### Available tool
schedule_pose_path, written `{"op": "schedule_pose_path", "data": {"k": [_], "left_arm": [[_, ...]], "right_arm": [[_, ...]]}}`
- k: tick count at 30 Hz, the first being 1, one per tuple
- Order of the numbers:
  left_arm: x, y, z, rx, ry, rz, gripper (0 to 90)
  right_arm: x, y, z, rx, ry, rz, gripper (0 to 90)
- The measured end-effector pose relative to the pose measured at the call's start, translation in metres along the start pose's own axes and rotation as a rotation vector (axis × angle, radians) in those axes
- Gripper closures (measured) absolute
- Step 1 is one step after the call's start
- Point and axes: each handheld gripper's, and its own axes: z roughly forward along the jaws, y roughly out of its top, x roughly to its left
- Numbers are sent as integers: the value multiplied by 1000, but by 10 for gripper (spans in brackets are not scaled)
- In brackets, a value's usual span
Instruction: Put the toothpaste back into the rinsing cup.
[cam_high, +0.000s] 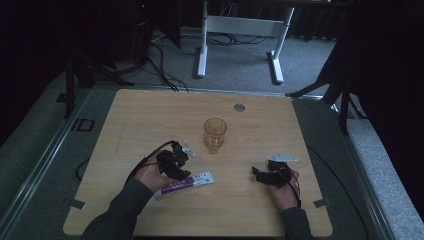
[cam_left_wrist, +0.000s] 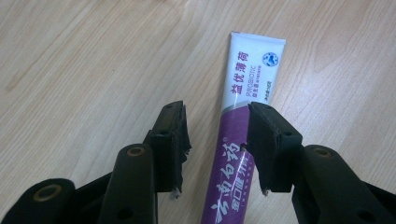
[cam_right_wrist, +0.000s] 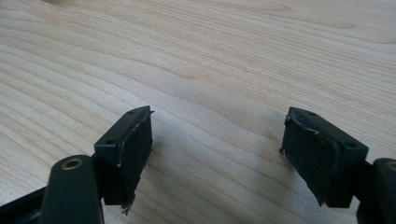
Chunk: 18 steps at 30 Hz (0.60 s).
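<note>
Left gripper (cam_high: 184, 167), held in the person's left hand (cam_high: 150, 175), sits near the front-left part of the counter (cam_high: 150, 115), toward the near edge. In the left gripper view its jaws stand spread, straddling the toothpaste tube (cam_left_wrist: 238, 140); the right-hand jaw overlaps the tube's edge, the left-hand jaw is clear of it with bare wood between. Whether the pad presses the tube: cannot tell. Tube lies flat on the wood, purple lower body, white upper part with a flat crimped end pointing away from the gripper. In the high view the toothpaste tube (cam_high: 192, 181) lies roughly along the near edge, left of centre, its white end toward the middle of the counter.

Amber glass (cam_high: 215, 134) stands upright near the centre of the counter, apart from the tube and both grippers. A small round grey grommet (cam_high: 239, 107) sits close to the far edge.

Right gripper (cam_high: 260, 175), in the right hand (cam_high: 282, 192), is near the front-right part, close to the near edge. Right gripper view: jaws spread wide, only wood grain between them, nothing pinched.
</note>
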Motion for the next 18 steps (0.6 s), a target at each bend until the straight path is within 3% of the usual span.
{"op": "schedule_pose_path", "data": {"k": [18], "left_arm": [[-4,4,8,58,-5,24,567]], "right_arm": [[0,0,0,0,0,0,242]]}}
